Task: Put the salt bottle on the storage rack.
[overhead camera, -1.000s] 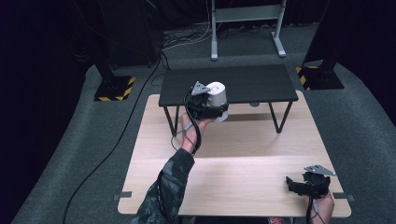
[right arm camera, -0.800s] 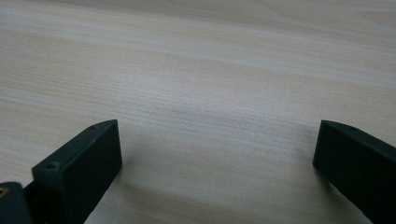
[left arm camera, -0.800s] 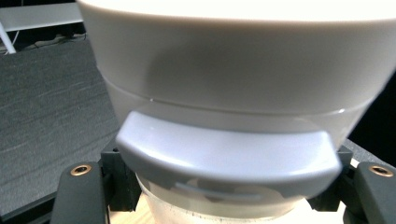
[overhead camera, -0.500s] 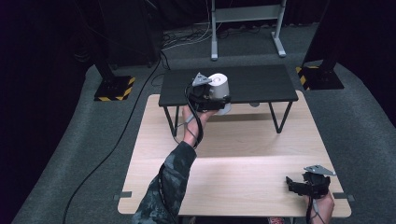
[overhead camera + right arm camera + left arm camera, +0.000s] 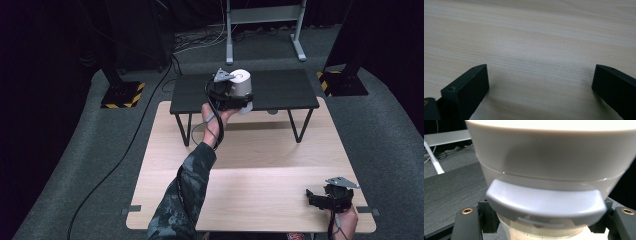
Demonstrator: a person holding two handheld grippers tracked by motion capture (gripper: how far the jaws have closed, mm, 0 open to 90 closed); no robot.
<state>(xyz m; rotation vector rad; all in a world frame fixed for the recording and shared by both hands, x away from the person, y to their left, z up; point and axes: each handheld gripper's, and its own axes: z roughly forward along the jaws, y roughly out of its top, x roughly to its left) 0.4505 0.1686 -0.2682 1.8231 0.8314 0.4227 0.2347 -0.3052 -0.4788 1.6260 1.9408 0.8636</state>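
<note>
Over the front edge of the small black table, the left gripper holds a white pot up in the air, its jaws squeezed tight on the pot's base. So the picking up looks done. The putting down is still left, and I can't tell where. Near the corner of the wooden table, the right gripper rests with its jaws wide apart, holding nothing.
</note>
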